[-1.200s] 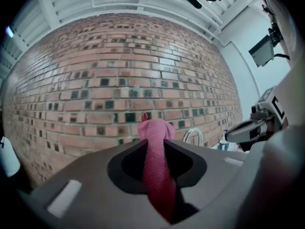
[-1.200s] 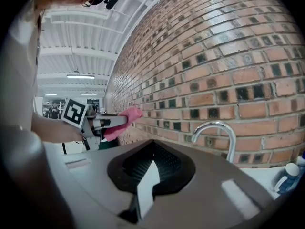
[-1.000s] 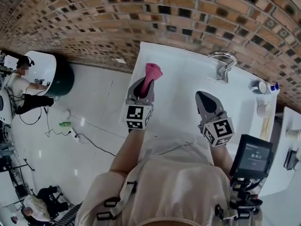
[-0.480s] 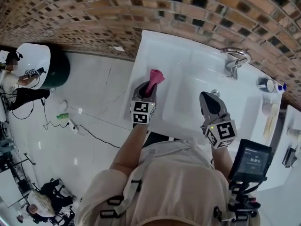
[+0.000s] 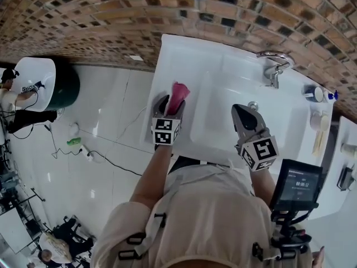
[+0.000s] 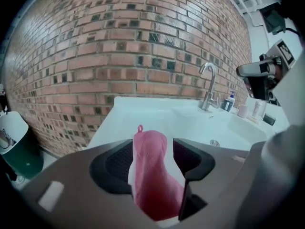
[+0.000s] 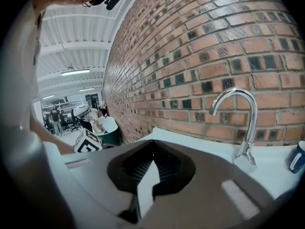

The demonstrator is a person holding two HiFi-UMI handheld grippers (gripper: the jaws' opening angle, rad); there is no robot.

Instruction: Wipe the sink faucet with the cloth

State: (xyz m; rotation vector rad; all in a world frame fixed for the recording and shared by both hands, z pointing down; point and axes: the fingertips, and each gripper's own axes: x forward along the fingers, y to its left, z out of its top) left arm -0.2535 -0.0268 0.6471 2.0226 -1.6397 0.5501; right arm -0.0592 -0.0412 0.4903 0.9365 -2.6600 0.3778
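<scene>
Left gripper view: the left gripper point(image 6: 152, 142) has just been opening its jaws. They stand wide, with the cloth point(image 6: 155, 175) loose between them, well left of the faucet point(image 6: 208, 87). Withdraw straight back so no pad snags it. The right gripper point(image 7: 152, 147), nearer the faucet, is closed and empty.

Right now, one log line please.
left tool: jaws just opened, pink cloth between | right tool: shut, empty | faucet: no tool on it
</scene>
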